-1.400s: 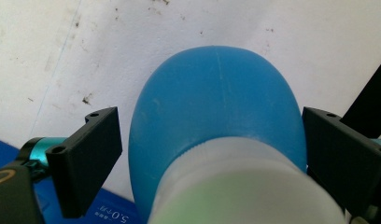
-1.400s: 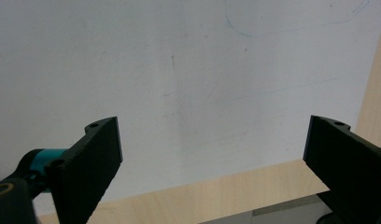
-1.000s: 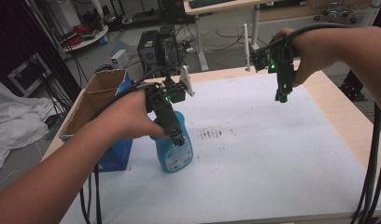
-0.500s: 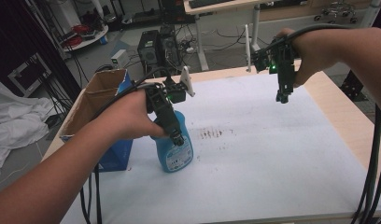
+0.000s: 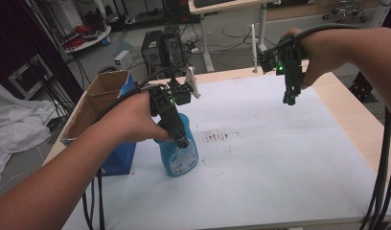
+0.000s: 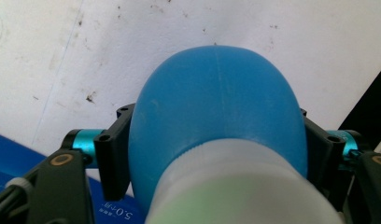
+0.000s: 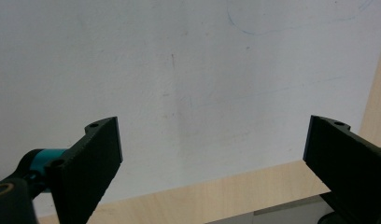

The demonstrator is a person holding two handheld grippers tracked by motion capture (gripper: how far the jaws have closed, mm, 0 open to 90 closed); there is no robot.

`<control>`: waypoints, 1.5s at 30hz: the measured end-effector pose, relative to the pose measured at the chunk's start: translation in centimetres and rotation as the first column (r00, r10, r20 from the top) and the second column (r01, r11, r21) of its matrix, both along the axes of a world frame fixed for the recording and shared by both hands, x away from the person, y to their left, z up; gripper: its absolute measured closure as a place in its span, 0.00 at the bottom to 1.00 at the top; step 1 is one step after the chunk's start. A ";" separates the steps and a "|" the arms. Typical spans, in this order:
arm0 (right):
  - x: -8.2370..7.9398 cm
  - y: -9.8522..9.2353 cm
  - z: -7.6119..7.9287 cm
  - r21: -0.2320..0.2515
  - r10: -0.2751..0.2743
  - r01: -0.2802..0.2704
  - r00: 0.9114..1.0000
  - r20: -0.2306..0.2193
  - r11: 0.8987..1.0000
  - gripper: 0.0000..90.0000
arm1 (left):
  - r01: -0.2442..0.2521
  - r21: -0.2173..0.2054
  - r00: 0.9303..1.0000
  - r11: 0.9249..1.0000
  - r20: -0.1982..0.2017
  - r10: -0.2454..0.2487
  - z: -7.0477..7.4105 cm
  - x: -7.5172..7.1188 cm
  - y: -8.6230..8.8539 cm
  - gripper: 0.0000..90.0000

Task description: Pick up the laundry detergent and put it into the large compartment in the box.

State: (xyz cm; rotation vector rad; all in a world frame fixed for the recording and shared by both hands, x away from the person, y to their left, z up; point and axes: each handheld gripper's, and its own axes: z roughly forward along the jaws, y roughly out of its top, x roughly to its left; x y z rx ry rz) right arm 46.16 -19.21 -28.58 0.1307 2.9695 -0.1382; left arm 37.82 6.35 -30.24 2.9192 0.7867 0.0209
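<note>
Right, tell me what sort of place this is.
Probably a lab or workshop set up for recording. A PC tower stands on the floor amid loose cables, a desk stands behind, and the table has a stained white cover with a blue bottle and a box.

Blue bottle (image 5: pixel 180 154) with white neck, upright on white table cover, beside blue box.

A white sheet (image 5: pixel 280 158) covers the light wooden table (image 5: pixel 361 129) and bears a patch of dark smudges (image 5: pixel 221 136) near its middle. An open brown-and-blue cardboard box (image 5: pixel 103 103) stands at the table's left edge. On the floor beyond are a black computer tower (image 5: pixel 157 50), tangled cables (image 5: pixel 217 40) and a heap of white cloth (image 5: pixel 11 124).
</note>
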 end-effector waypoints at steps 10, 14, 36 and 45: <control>0.2 0.0 -0.1 -0.001 -0.001 0.001 1.000 0.000 1.000 0.04 | -0.001 0.004 1.000 1.000 -0.007 0.001 0.0 -0.2 -0.1 0.44; 0.1 0.2 -0.2 -0.002 -0.004 0.004 1.000 -0.004 1.000 0.04 | 0.018 0.005 1.000 1.000 0.000 -0.018 0.0 -0.2 -0.1 0.44; -0.3 0.6 0.0 -0.004 0.005 -0.005 1.000 -0.011 1.000 0.04 | -0.043 -0.004 0.999 0.999 0.018 0.043 7.5 -0.4 4.0 0.44; -0.3 1.4 -0.2 -0.005 0.014 -0.014 1.000 -0.011 1.000 0.04 | -0.137 -0.030 0.990 0.990 0.031 0.138 12.7 -0.1 7.0 0.44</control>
